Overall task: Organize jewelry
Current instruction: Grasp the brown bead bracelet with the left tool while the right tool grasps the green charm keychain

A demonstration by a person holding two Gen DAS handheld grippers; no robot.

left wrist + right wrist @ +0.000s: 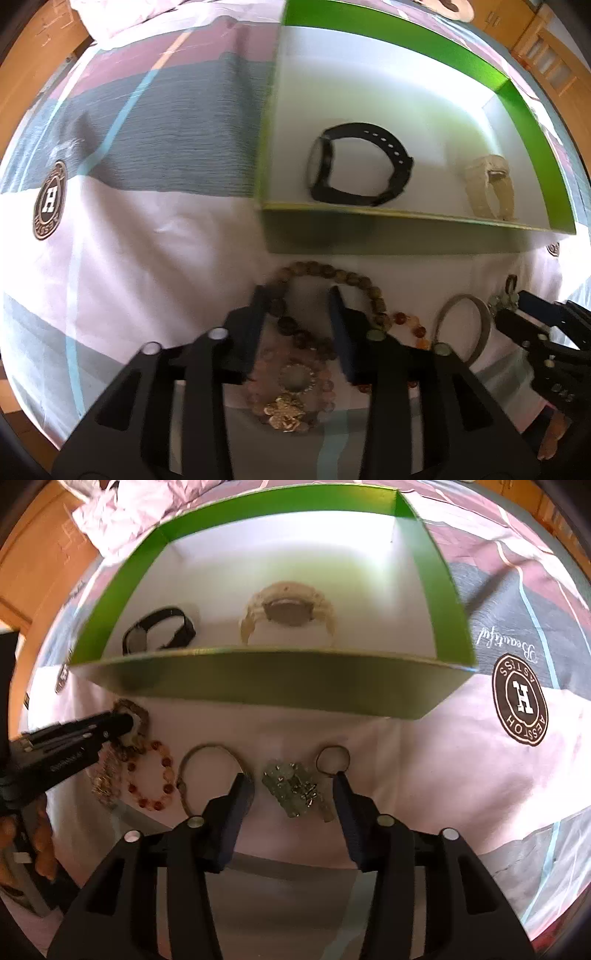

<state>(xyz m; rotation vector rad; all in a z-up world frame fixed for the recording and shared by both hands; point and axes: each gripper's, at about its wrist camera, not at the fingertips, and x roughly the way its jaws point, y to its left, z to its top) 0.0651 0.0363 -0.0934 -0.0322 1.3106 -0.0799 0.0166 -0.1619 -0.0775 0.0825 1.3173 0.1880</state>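
Nearest our lenses are the two tools themselves. Our left gripper [299,310] hangs low over the bedspread [147,240] with its jaws spread apart, straddling a strand of the brown bead necklace [325,271]; nothing is clamped yet. Our right gripper [291,794] is likewise spread wide and empty, with the green pendant cluster [291,786] lying between its fingers on the cloth.

Going by size, the bedspread carries everything. On it, beyond the loose pieces, sits the green box [406,218], open, with a white floor. Inside lie the black watch [358,166] and, to its right and apart from it, the cream watch [491,188]. Outside the box, in a row near its front wall, are the brown bead necklace, the thin bangle [210,771], the amber bead bracelet [155,779], a gold flower ornament [286,413], the pendant cluster and a small ring [332,758].

We judge the task partly done: two watches are boxed, the smaller pieces still wait outside. The step in hand looks like picking up, left on the necklace, right on the pendants. Next we would need to close on a strand, lift it free of its tangled neighbours, and carry it over the box's front wall.

Both tools point toward the box, tilted down at the cloth; a bit of our left hand [40,845] shows behind its handle.
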